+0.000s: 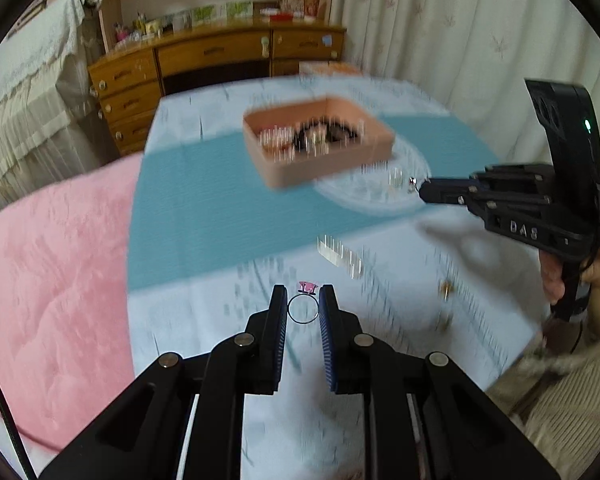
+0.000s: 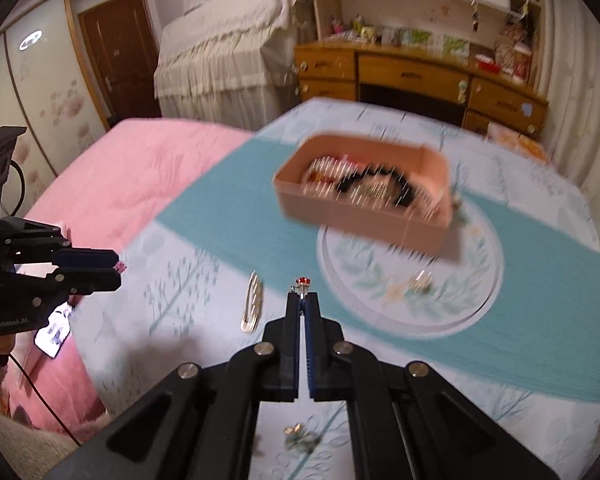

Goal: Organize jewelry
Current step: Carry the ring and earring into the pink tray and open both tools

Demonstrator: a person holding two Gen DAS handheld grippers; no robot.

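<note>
Left gripper: the left gripper [image 1: 303, 300] is clamped on a thin ring [image 1: 302, 309], its band pinched between the two fingers and a pink stone poking out just past the tips.
Right gripper: the right gripper [image 2: 302, 300] is squeezed almost fully together on a small red-stone ring [image 2: 302, 282], which sticks up right at the fingertips.
Below the right gripper: a small gold trinket [image 2: 296, 431] lies on the floral cloth [image 2: 172, 280], under the fingers.
Left of the right gripper: a gold hair clip [image 2: 252, 304] lies flat on the cloth, just beside the fingers.
Ahead and right: a pale piece [image 2: 420, 280] sits on the round floral patch; too blurred to name.
Farther ahead: the pink jewelry box [image 2: 364, 216] stands open beyond both grippers, dark and glittering pieces inside, motion-blurred.
Far back: a wooden dresser [image 1: 220, 60] lines the wall.
</note>
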